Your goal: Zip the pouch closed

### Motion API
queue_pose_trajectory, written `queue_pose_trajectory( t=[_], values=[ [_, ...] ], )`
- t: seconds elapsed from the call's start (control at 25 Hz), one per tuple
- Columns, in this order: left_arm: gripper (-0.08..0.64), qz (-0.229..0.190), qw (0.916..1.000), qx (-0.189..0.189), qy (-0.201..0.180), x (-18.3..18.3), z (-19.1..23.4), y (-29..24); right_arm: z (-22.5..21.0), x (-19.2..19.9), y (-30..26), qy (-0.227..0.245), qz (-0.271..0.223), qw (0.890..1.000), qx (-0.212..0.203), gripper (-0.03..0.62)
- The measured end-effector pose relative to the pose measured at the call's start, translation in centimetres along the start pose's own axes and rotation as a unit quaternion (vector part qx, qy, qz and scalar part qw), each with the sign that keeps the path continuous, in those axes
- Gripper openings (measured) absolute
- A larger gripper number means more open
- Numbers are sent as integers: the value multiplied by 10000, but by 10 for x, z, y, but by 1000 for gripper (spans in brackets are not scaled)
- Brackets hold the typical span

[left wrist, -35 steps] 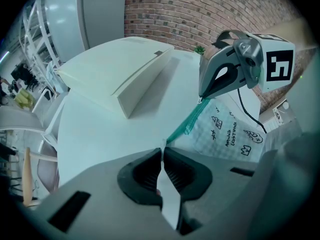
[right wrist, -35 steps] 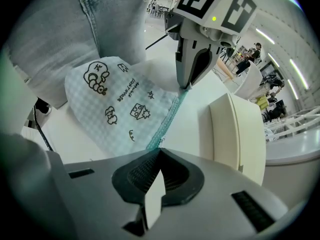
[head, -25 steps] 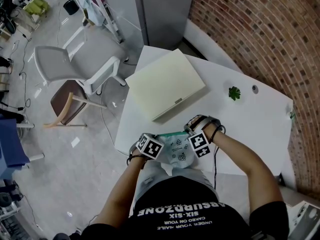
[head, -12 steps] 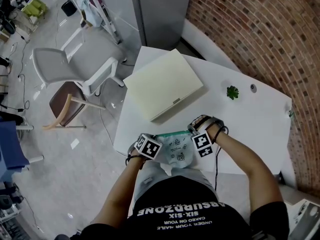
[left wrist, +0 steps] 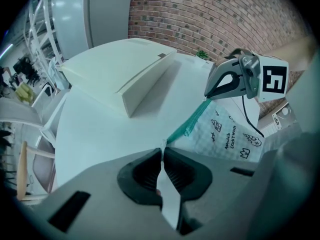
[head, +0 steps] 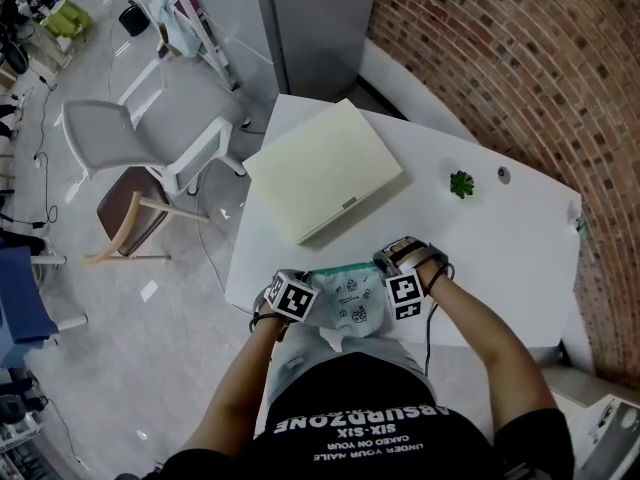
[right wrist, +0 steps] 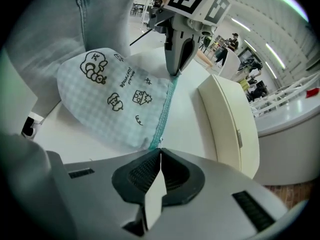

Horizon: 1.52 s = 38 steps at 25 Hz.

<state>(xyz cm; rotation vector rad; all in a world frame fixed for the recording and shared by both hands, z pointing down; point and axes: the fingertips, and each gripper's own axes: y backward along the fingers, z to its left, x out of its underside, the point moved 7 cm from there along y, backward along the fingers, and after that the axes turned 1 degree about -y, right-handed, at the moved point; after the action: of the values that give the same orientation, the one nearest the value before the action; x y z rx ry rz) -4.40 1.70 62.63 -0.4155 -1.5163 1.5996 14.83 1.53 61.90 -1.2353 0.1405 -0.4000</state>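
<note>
A pale checked pouch (head: 350,303) with cartoon prints lies at the white table's (head: 500,258) near edge, partly overhanging toward the person. Its teal zipper (right wrist: 165,111) runs straight between the two grippers and looks closed along the stretch I can see. My left gripper (head: 303,280) is shut on the pouch's left end, with a thin fabric edge (left wrist: 161,156) pinched between its pads. My right gripper (head: 386,265) is shut at the right end of the zipper, on the small pull (right wrist: 159,144). In the left gripper view the right gripper (left wrist: 206,97) meets the zipper's far end, and in the right gripper view the left gripper (right wrist: 174,73) grips the opposite corner.
A closed cream case (head: 322,181) lies on the table just beyond the pouch. A small green sprig (head: 462,184) and a round fitting (head: 503,175) sit far right. A grey chair (head: 150,138) and a brown stool (head: 135,213) stand on the floor to the left. A brick wall (head: 540,58) runs behind.
The right gripper has rolled a little about its own axis while staying at the zipper's right end. The left gripper and the pouch have kept their places.
</note>
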Motion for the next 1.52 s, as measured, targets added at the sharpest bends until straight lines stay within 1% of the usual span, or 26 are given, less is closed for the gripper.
queue_pose_trajectory(
  t=[0.16, 0.24, 0.32, 0.4, 0.48, 0.56, 0.64, 0.8, 0.88, 0.96, 1.08, 1.16, 1.36, 1.44, 1.52],
  values=[
    [25, -142, 9997, -7, 182, 2, 1, -1, 1, -1, -2, -405, 25, 9989, 234, 0],
    [25, -220, 9991, 17, 363, 2, 3, 0, 1, 0, -3, -596, -7, 9977, 308, 0],
    [25, -265, 9973, 21, 684, 3, 8, 4, 3, 1, -4, -799, -28, 9961, 371, 0],
    [25, -315, 9938, 124, 1056, 4, 12, 5, 4, 2, -6, -996, 12, 9940, 456, 2],
    [25, -321, 9908, 243, 1294, 4, 14, 4, 3, 2, -6, -1216, 91, 9911, 530, 2],
    [25, -280, 9902, 292, 1337, 4, 14, 4, 2, 3, -6, -1516, 144, 9866, 578, 11],
    [25, -258, 9910, 310, 1276, 4, 14, 4, 1, 3, -5, -1873, 143, 9805, 585, 25],
    [27, -311, 9898, 382, 1334, 4, 11, 5, 0, 1, 3, -2454, 21, 9675, 618, 37],
    [53, -390, 9889, 364, 1387, 3, 9, 8, 1, -1, 9, -2705, -67, 9605, 648, 40],
    [67, -533, 9875, 309, 1449, 3, 6, 13, 2, -4, 15, -3104, -185, 9479, 687, 41],
    [84, -758, 9849, 217, 1539, 1, 3, 20, 2, -10, 26, -3863, -417, 9183, 760, 41],
    [84, -905, 9832, 149, 1577, 0, 1, 25, 1, -13, 32, -4257, -564, 8993, 828, 41],
    [89, -1241, 9793, 34, 1597, -8, -5, 39, -6, -18, 50, -5017, -879, 8536, 1091, 40],
    [91, -1358, 9779, -10, 1587, -11, -7, 45, -8, -21, 56, -5220, -989, 8387, 1195, 38],
    [91, -1511, 9756, -15, 1593, -15, -11, 51, -11, -26, 62, -5372, -1124, 8260, 1284, 37]
  ],
)
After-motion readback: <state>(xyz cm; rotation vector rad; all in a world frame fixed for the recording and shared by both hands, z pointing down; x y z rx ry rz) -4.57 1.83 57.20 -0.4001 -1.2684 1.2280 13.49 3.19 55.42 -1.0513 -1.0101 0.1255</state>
